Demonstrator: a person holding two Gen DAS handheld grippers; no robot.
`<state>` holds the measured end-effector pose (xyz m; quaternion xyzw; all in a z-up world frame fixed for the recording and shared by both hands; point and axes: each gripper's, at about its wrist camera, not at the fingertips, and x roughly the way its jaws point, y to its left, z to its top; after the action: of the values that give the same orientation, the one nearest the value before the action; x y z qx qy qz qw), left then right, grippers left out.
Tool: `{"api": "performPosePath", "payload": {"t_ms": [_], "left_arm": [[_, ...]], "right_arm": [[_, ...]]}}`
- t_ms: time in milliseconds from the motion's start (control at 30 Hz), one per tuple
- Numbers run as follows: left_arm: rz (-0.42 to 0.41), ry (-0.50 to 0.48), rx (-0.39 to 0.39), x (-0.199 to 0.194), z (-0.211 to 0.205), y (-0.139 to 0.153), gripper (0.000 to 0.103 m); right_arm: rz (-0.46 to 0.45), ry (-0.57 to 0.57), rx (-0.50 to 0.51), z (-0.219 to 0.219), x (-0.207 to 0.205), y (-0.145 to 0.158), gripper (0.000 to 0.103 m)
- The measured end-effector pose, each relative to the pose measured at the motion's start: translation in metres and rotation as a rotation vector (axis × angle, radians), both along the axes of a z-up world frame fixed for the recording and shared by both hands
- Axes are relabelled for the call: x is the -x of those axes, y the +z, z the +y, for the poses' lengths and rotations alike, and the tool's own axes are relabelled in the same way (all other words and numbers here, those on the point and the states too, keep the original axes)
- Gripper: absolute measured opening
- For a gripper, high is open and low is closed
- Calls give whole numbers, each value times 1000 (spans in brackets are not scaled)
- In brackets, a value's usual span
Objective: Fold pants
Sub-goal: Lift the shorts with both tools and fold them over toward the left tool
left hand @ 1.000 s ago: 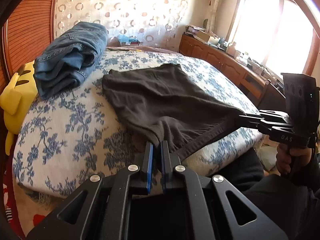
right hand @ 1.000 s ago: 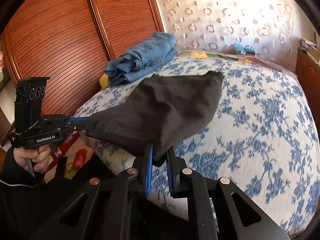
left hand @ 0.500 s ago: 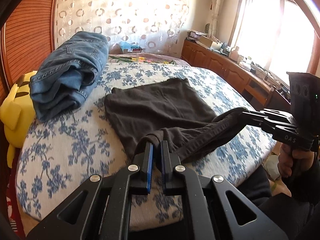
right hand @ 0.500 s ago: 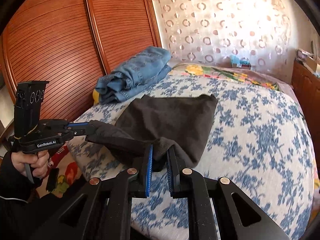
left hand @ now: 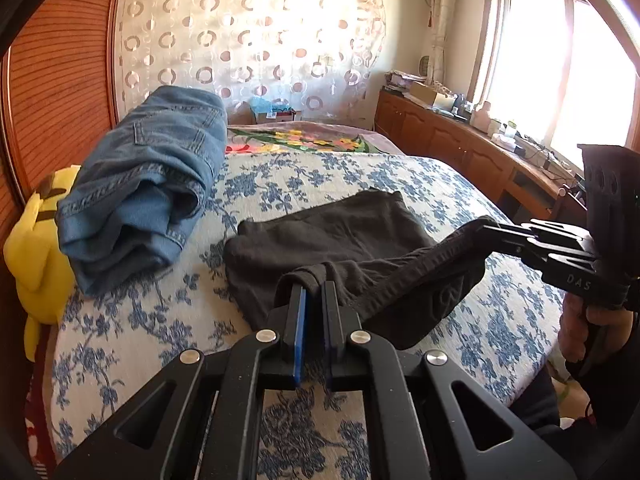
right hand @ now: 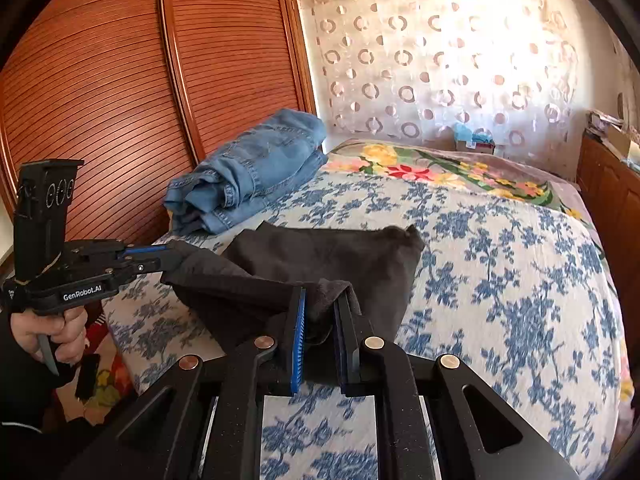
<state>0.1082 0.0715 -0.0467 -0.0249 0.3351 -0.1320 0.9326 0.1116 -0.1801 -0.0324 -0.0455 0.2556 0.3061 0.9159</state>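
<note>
Dark brown pants (left hand: 328, 232) lie on the blue-flowered bedspread (left hand: 152, 320), with their near edge lifted and carried over the far part. My left gripper (left hand: 314, 284) is shut on the left corner of that edge. My right gripper (right hand: 320, 300) is shut on the right corner. In the left wrist view the right gripper (left hand: 486, 228) holds the cloth at the right. In the right wrist view the left gripper (right hand: 168, 258) holds it at the left, with the pants (right hand: 360, 256) between them.
Folded blue jeans (left hand: 148, 184) lie at the bed's far left, also in the right wrist view (right hand: 256, 168). A yellow plush toy (left hand: 36, 248) sits at the left edge by the wooden wardrobe doors (right hand: 120, 100). A wooden cabinet (left hand: 460, 148) runs under the window.
Both grippers have lifted the near edge of the pants and moved it forward over the bed. The pants now look shorter, doubled over themselves.
</note>
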Motion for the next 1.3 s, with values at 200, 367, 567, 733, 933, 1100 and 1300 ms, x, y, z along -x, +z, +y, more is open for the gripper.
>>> {"api": "performPosePath", "payload": {"t_ms": [200,367,567,733,933,1100,1300], "left_arm": [[-5,10,-11,-12,0,1,8],[-5,22,-24,-25,1,1,8],[-10,31,-37,-41,1,4,8],[2,37,-49,-59,0,2,8],[47,52,-48,-79,2,-11,8],[66,61,-56,-86,2,-18,8],[68,64,-56,-91,2,-18,8]], "right_arm": [[-15,-11,7,6,-14,3,13],[-24,-21,20,13,-27,4,13],[-31,-36,21,21,-45,8,13],[-22,-52,31,27,-63,5,13],[16,-75,62,37,-91,-6,13],[32,-83,70,45,-103,-9,13],[35,-90,67,50,-111,-10,13]]}}
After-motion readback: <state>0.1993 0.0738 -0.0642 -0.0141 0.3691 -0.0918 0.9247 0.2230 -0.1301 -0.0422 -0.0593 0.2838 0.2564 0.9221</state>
